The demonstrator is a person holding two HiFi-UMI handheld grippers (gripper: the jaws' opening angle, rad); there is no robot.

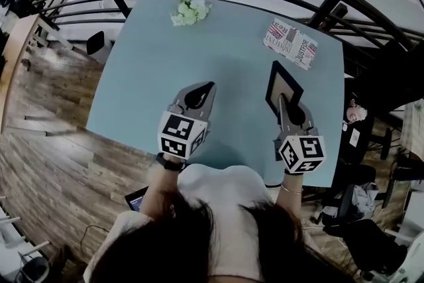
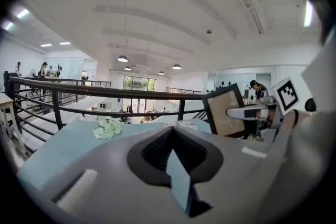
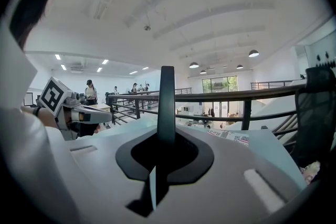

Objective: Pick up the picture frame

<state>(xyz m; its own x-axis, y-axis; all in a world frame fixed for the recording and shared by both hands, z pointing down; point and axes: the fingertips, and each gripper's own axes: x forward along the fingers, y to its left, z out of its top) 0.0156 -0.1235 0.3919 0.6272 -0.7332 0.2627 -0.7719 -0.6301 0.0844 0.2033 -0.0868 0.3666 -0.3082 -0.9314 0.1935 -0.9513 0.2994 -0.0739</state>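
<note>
Pale-blue worktop [image 1: 152, 63]. My right tongs [image 1: 284, 100] clamp the frame [image 1: 281, 85] by its rim; it is probably light, stiff and glass-fragile. My left tongs [image 1: 210, 85] are closed, empty.

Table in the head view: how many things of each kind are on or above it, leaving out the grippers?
picture frame: 1, clamped in the right gripper
flower bunch: 1
printed magazine: 1
Total: 3
</note>
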